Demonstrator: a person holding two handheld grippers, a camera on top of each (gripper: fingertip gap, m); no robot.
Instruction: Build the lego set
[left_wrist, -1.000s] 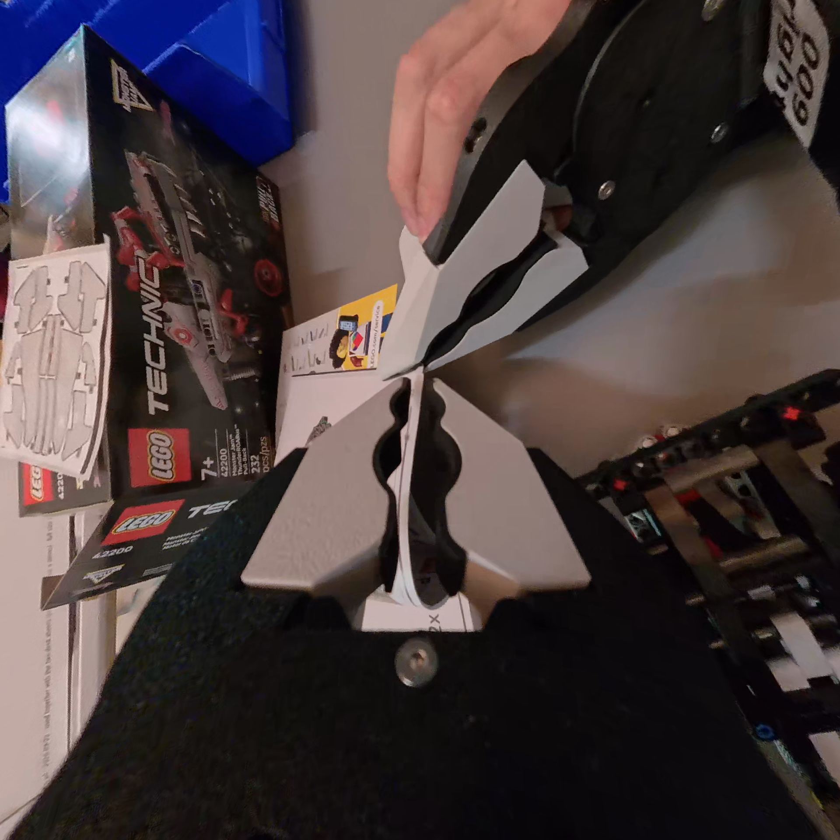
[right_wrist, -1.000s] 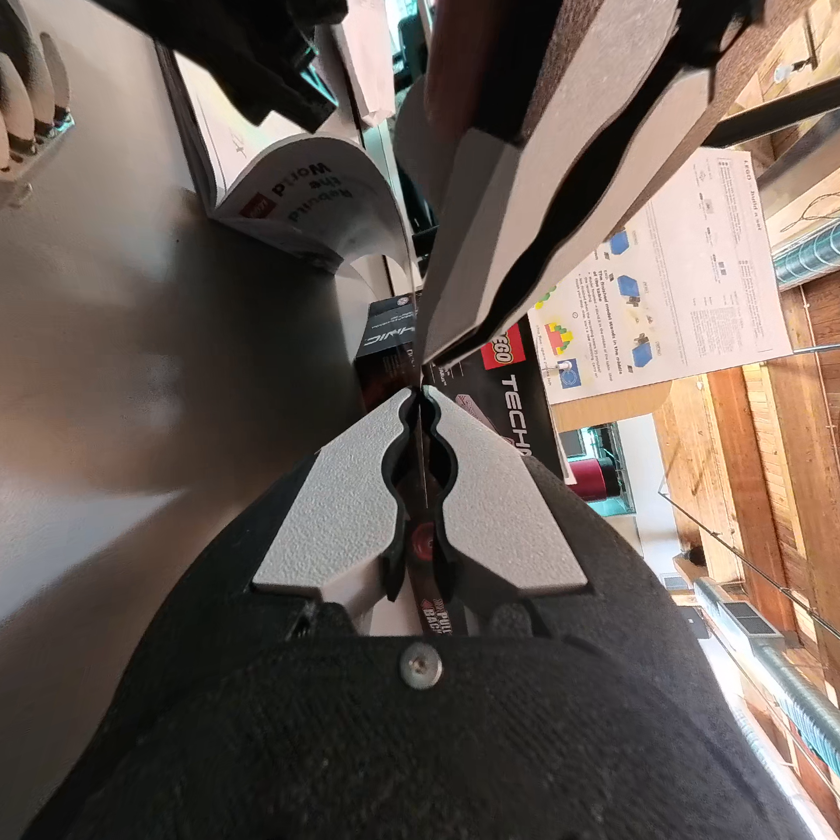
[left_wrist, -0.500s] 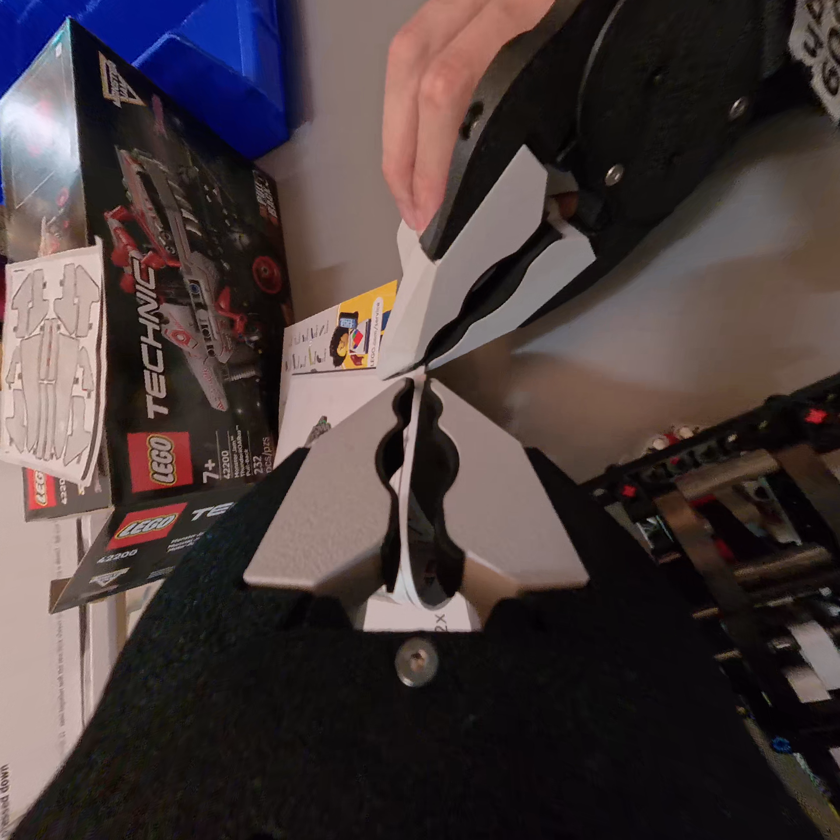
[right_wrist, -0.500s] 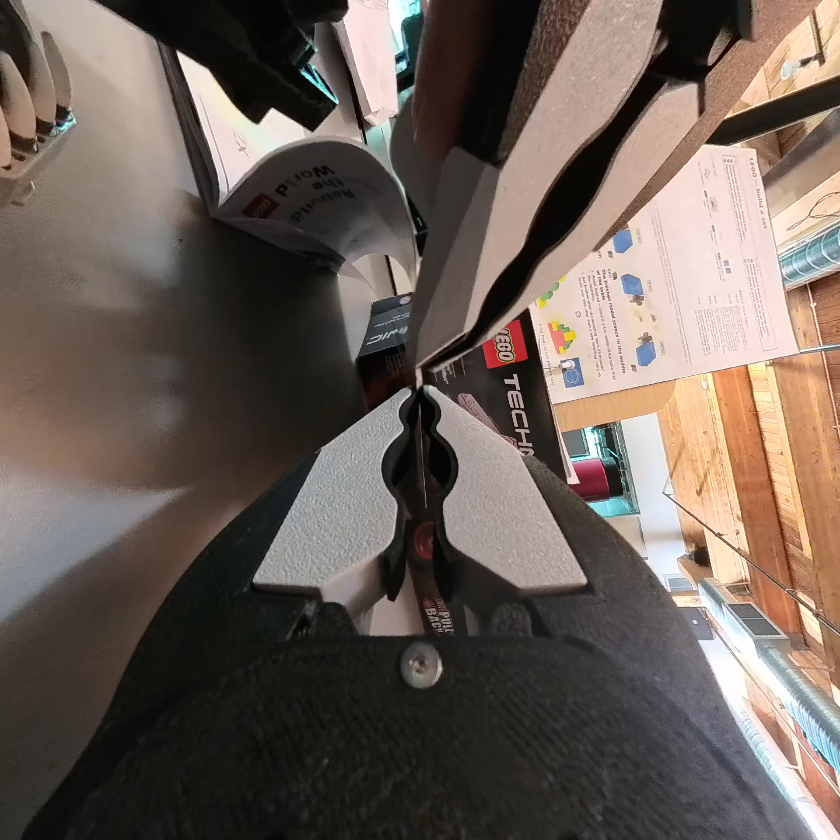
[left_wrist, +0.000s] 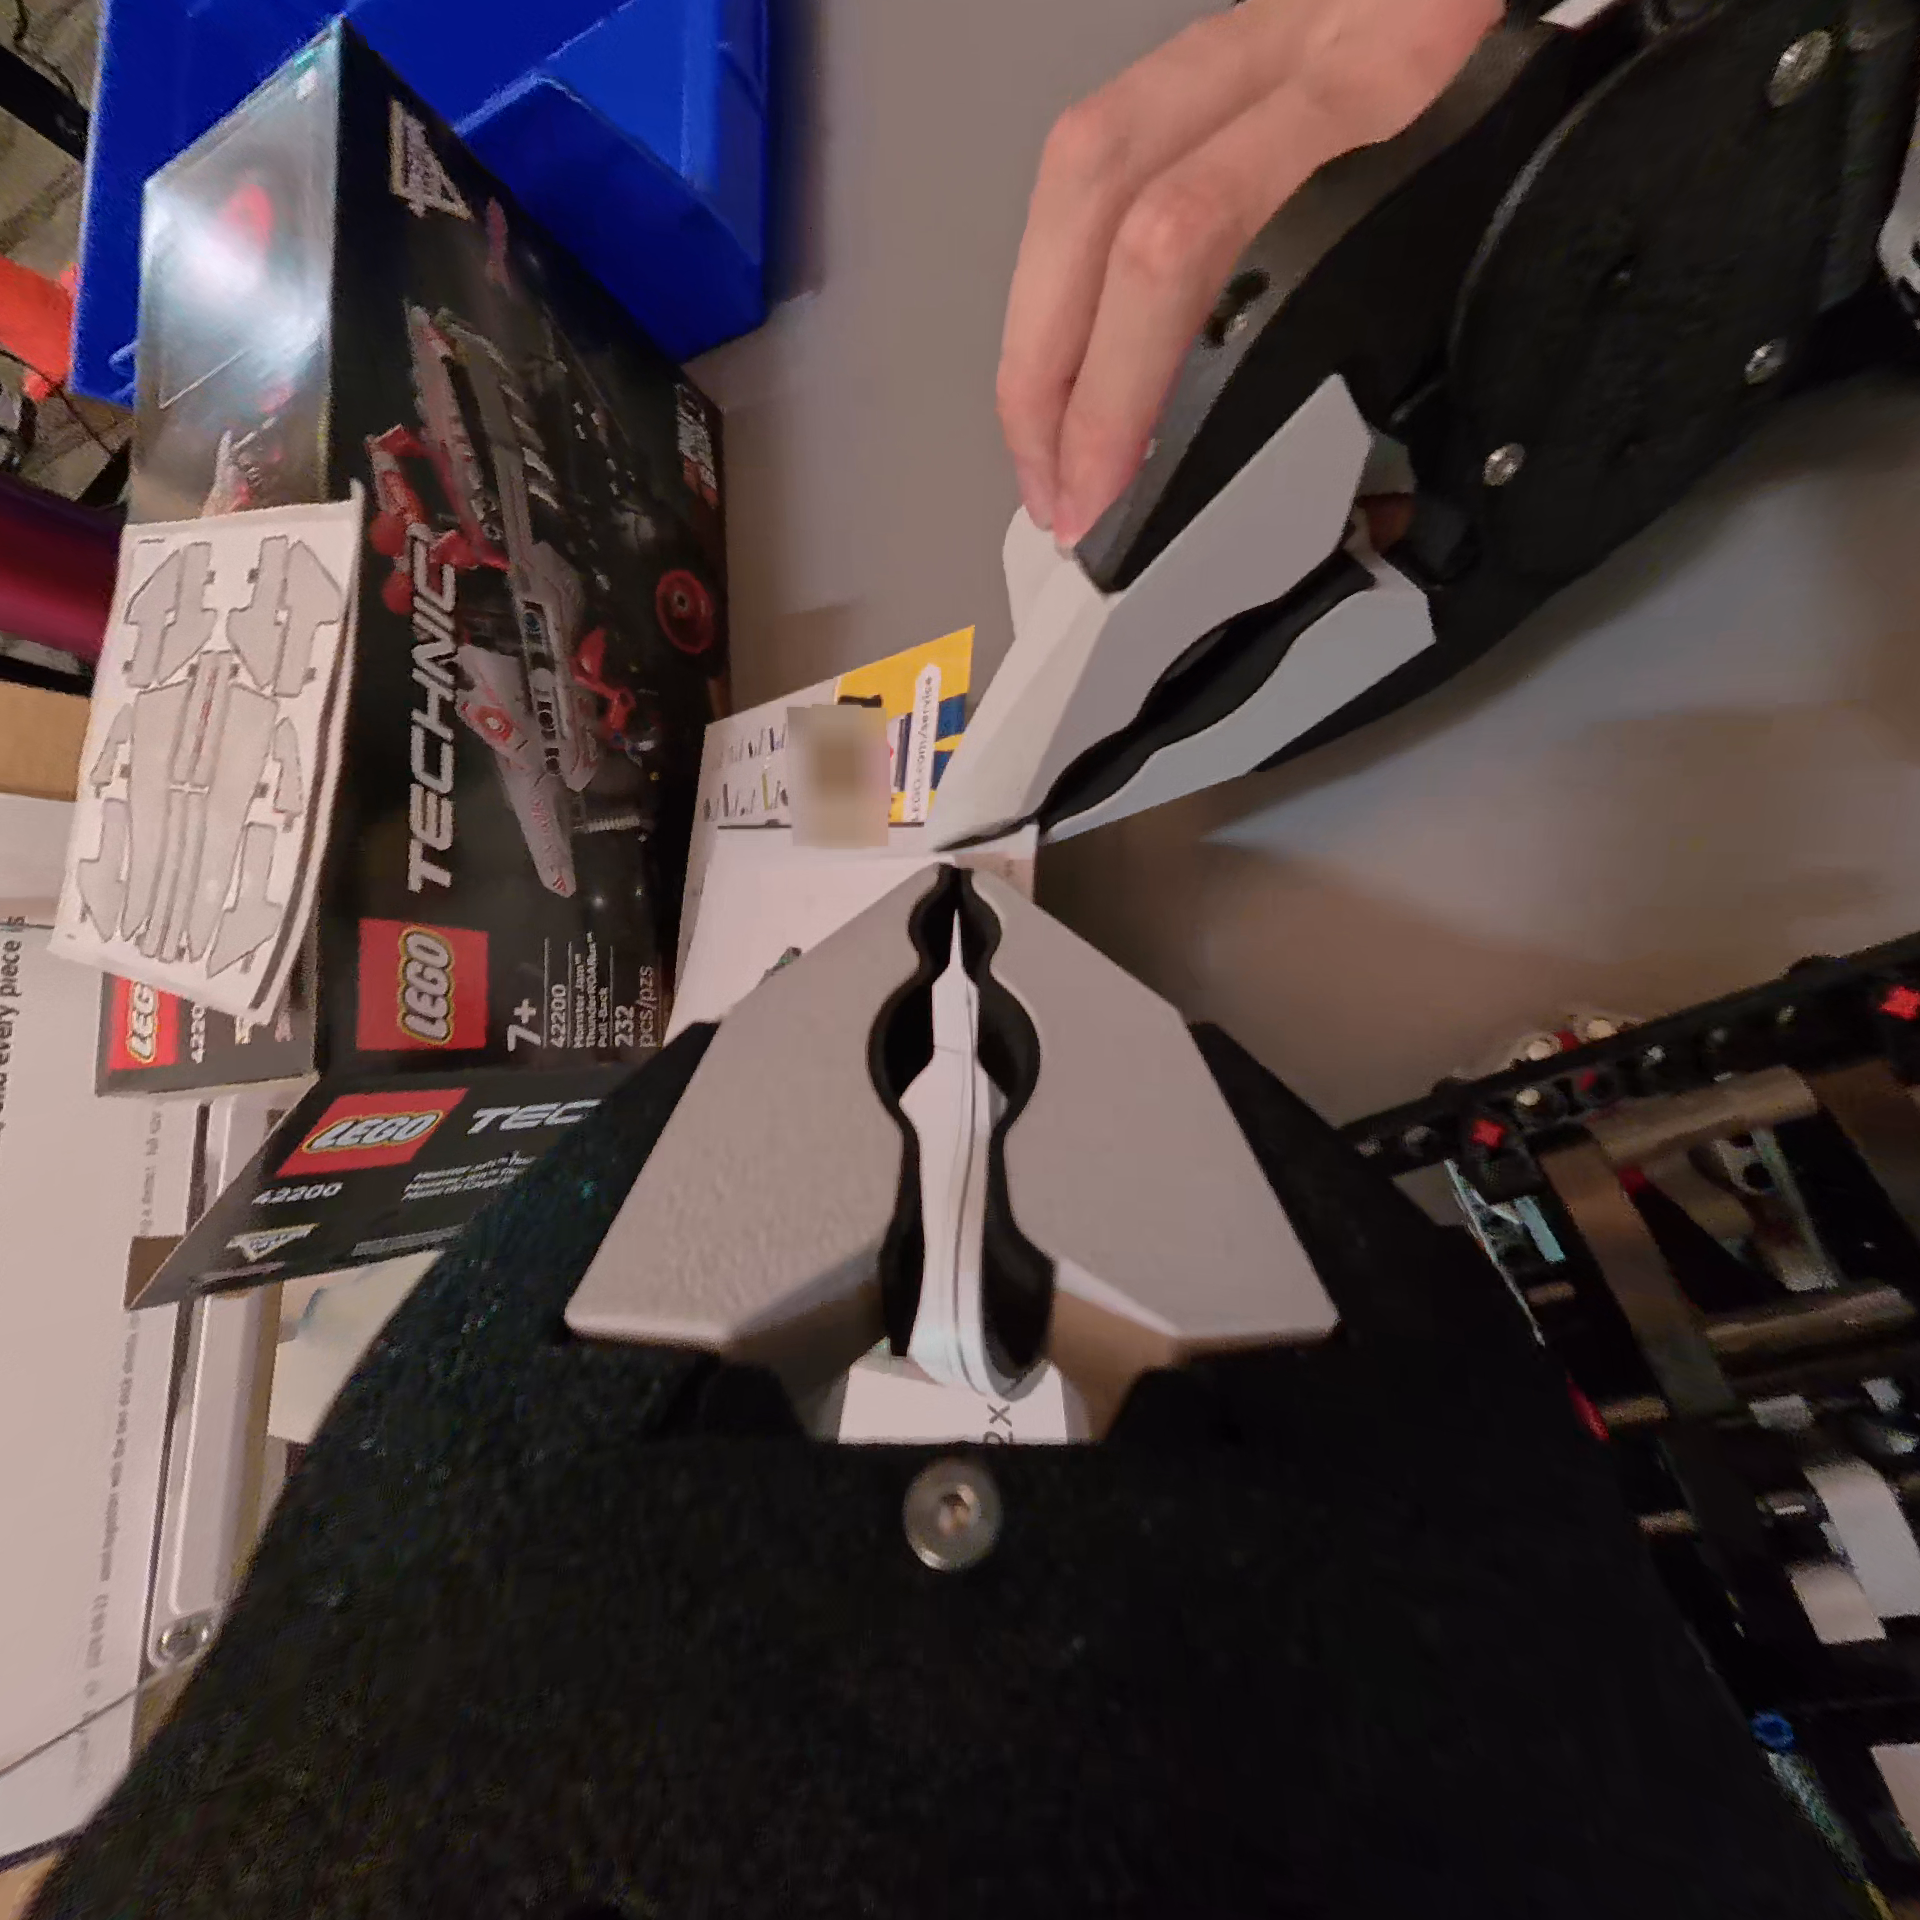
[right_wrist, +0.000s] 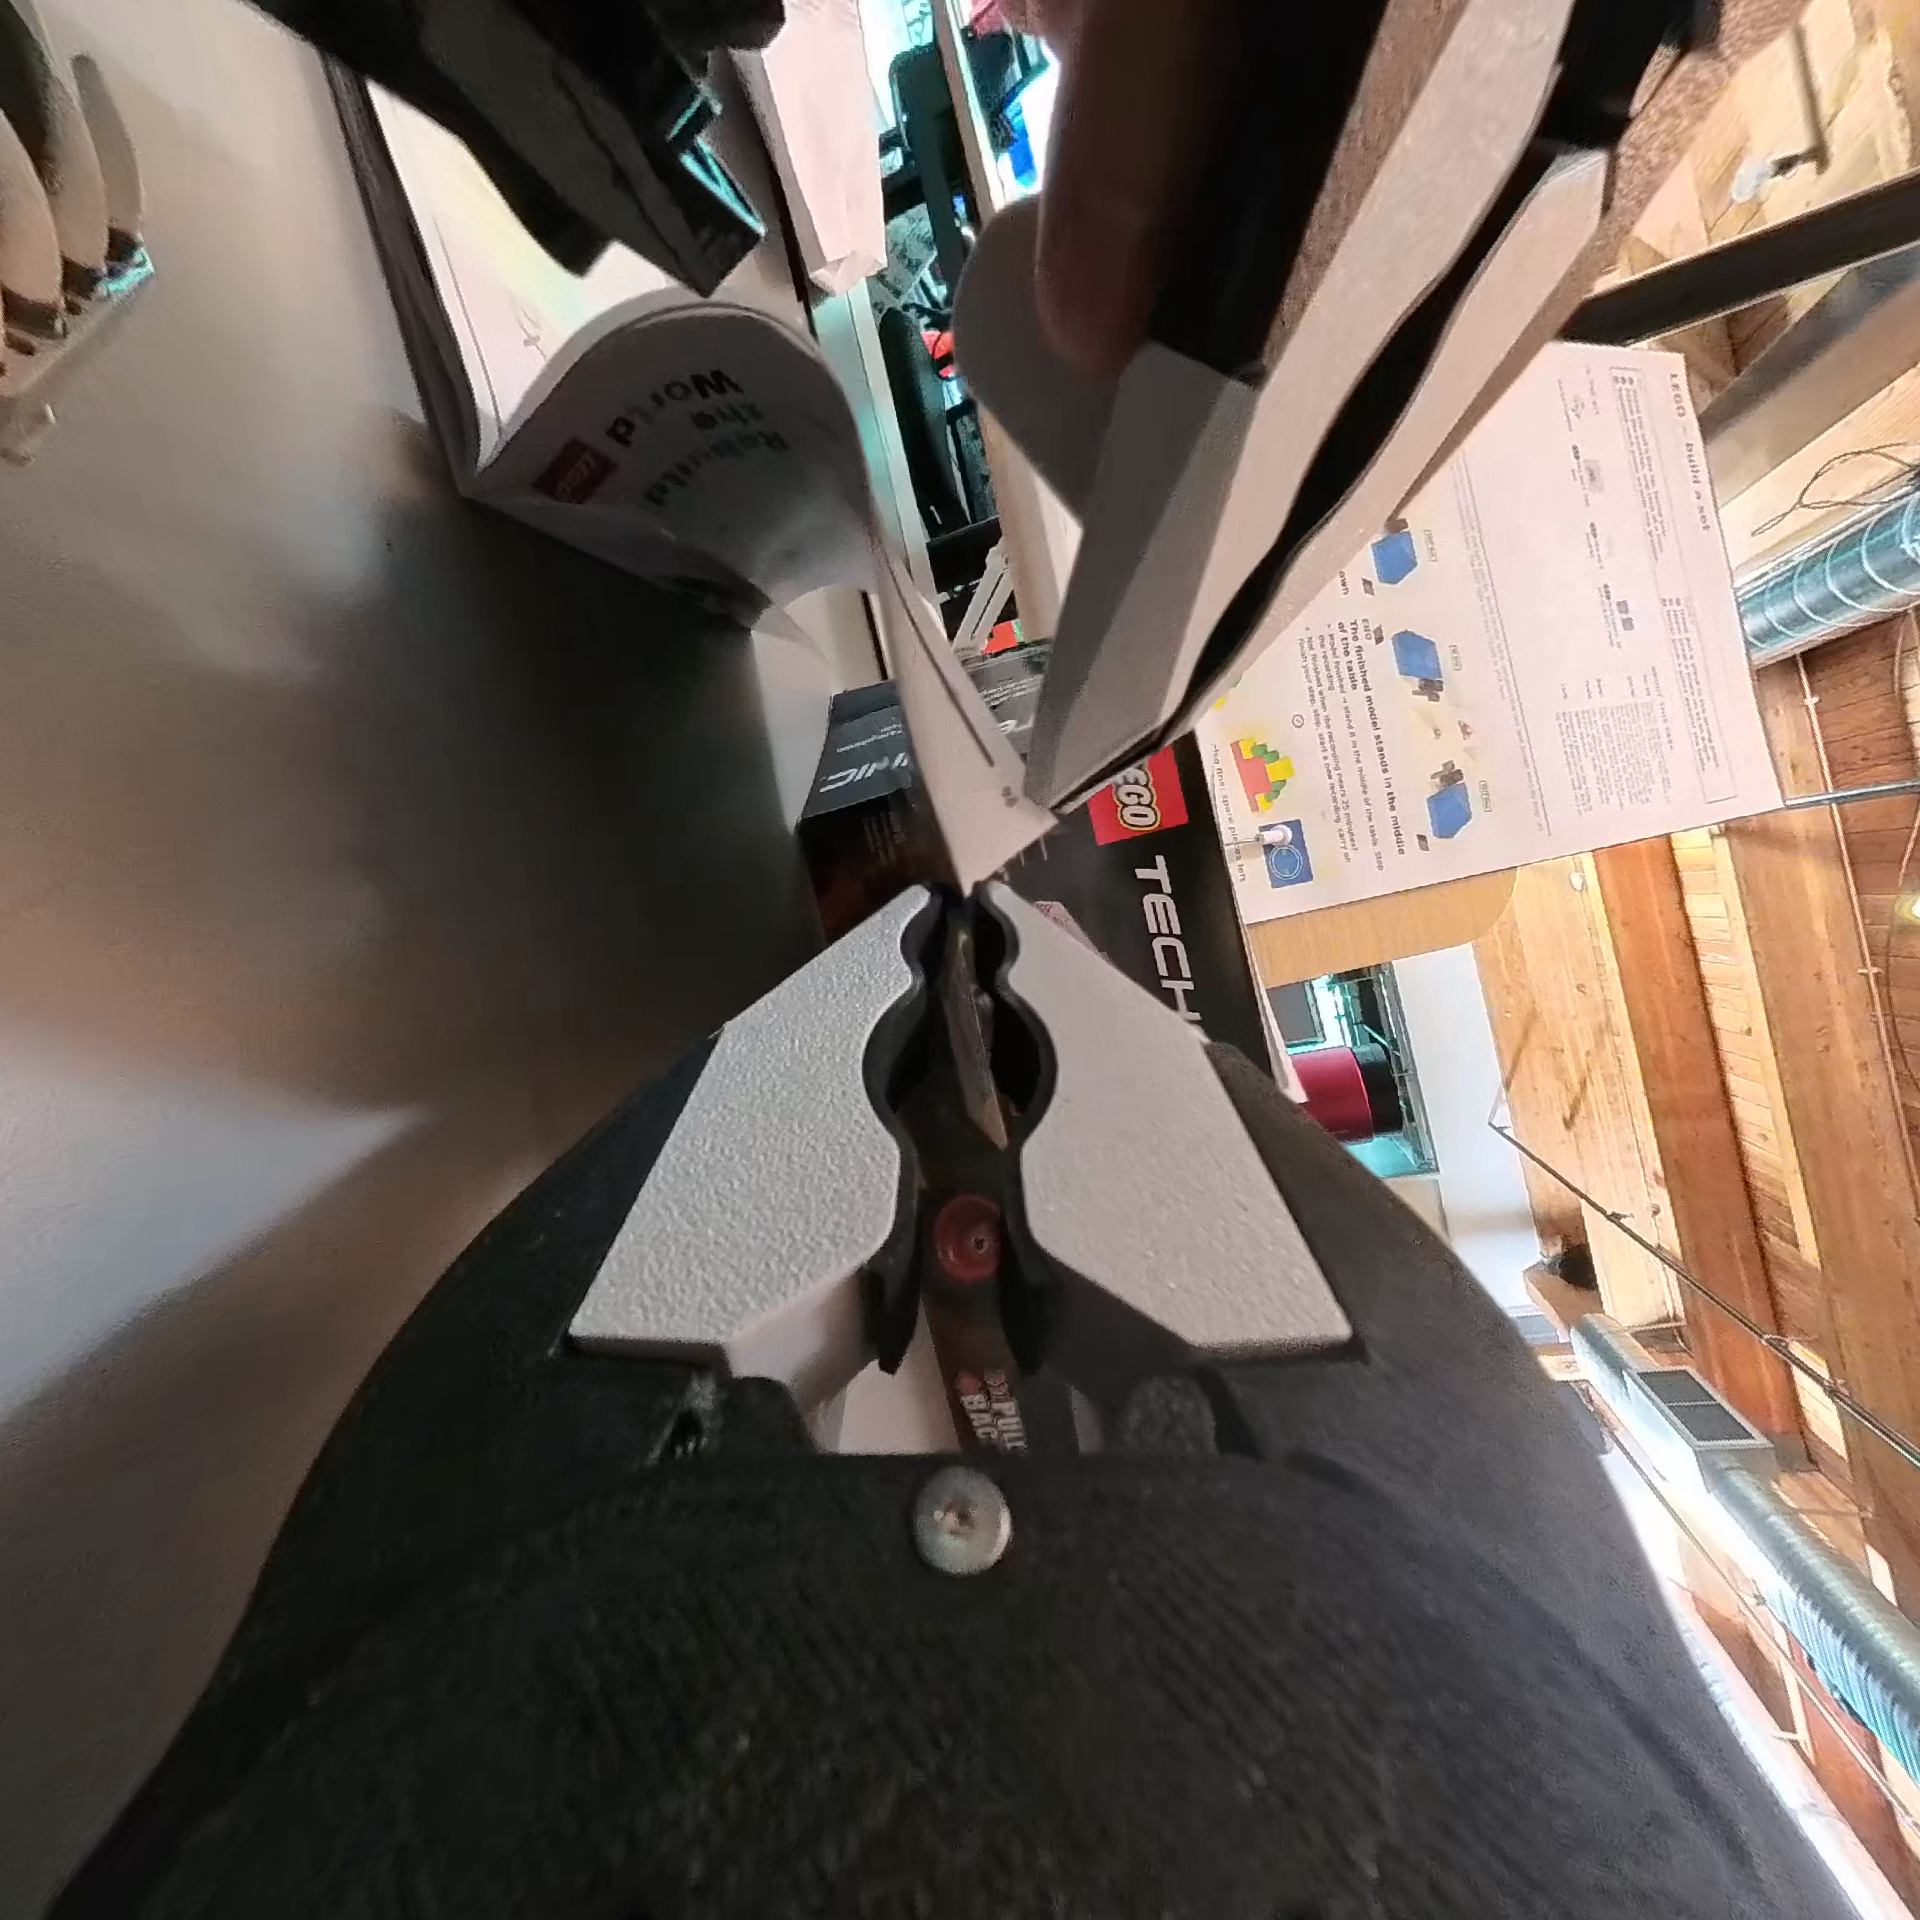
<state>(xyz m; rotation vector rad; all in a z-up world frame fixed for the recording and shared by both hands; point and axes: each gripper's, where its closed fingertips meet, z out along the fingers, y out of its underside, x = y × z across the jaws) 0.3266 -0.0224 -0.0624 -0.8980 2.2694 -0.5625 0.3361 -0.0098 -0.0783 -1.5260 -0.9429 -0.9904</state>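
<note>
Left gripper (left_wrist: 954, 883) and right gripper (right_wrist: 961, 899) pinch page edges (left_wrist: 951, 1164) tip-to-tip.

Black set box (left_wrist: 499, 665) with red logo square; blue bin (left_wrist: 582, 135) behind it; grey-on-white sticker sheet (left_wrist: 197, 748) against its front.

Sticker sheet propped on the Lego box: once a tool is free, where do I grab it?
Take the sticker sheet by its lower right corner. That edge seems to lift off the Lego box and casts a shadow, so one finger could probably slip behind it. Come in edge-on from that corner's side. The rest looks flat against the box, with no gap to enter.
</note>
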